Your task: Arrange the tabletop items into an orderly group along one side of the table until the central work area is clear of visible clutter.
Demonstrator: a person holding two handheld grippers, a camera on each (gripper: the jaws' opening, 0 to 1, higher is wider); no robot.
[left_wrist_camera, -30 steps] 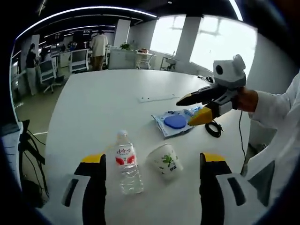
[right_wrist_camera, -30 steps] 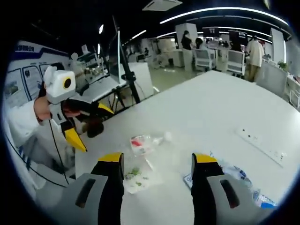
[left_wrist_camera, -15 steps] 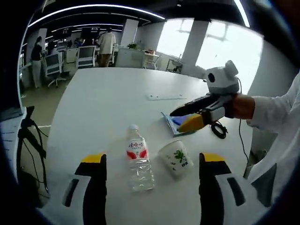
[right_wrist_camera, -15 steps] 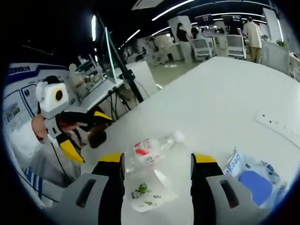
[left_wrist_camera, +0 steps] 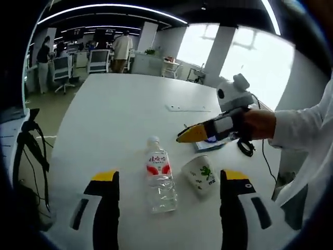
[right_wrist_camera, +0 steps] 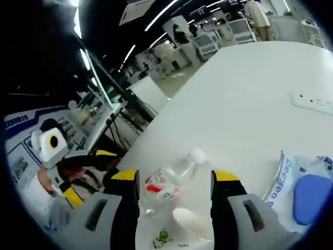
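A clear water bottle [left_wrist_camera: 158,174] with a red label lies on its side on the white table [left_wrist_camera: 114,120], between the open jaws of my left gripper [left_wrist_camera: 169,174]. A white paper cup [left_wrist_camera: 202,175] with a green print lies tipped beside it. My right gripper [left_wrist_camera: 180,139] reaches in from the right, low above the cup, partly covering a blue wet-wipes pack [left_wrist_camera: 208,146]. In the right gripper view the bottle [right_wrist_camera: 169,179] and cup [right_wrist_camera: 182,224] lie just beyond my open right gripper [right_wrist_camera: 169,174], the wipes pack [right_wrist_camera: 304,182] to the right, the left gripper [right_wrist_camera: 88,174] open at left.
A white power strip [left_wrist_camera: 188,108] lies further along the table, also seen as the strip [right_wrist_camera: 312,101] at right. A black cable coil [left_wrist_camera: 244,147] sits near the person's sleeve. Office chairs, desks and people stand beyond the table's far edge.
My right gripper has moved from above the wipes pack toward the bottle and cup, which now sit closer before its jaws. The left gripper has barely shifted; both stay open.
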